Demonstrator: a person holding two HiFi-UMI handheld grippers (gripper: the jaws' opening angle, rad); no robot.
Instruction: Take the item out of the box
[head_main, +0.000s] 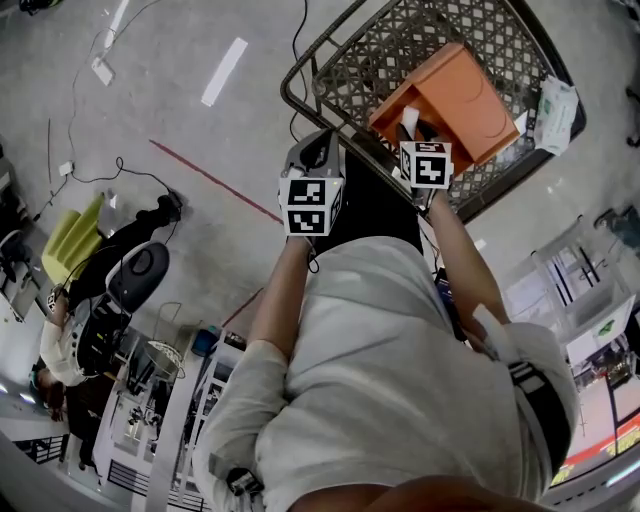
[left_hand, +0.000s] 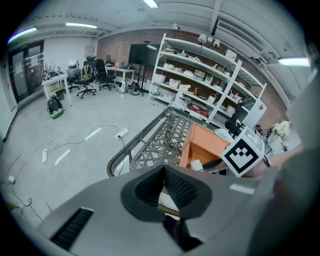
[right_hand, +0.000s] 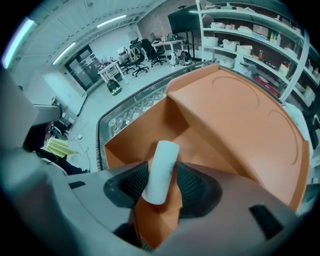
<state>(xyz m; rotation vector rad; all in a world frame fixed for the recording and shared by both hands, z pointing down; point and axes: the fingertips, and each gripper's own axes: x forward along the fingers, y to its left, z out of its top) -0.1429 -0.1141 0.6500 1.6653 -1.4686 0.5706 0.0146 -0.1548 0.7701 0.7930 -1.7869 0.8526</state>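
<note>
Right gripper fingers stood open around a white cylinder. It needed squeezing, then lifting from the orange cardboard box.

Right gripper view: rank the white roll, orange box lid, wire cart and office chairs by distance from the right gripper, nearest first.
From the right gripper:
1. white roll: between the jaws, inside the box.
2. orange box lid: right, folded open just beyond the roll.
3. wire cart: left, past the box's far wall.
4. office chairs: far back, upper centre-left.
</note>
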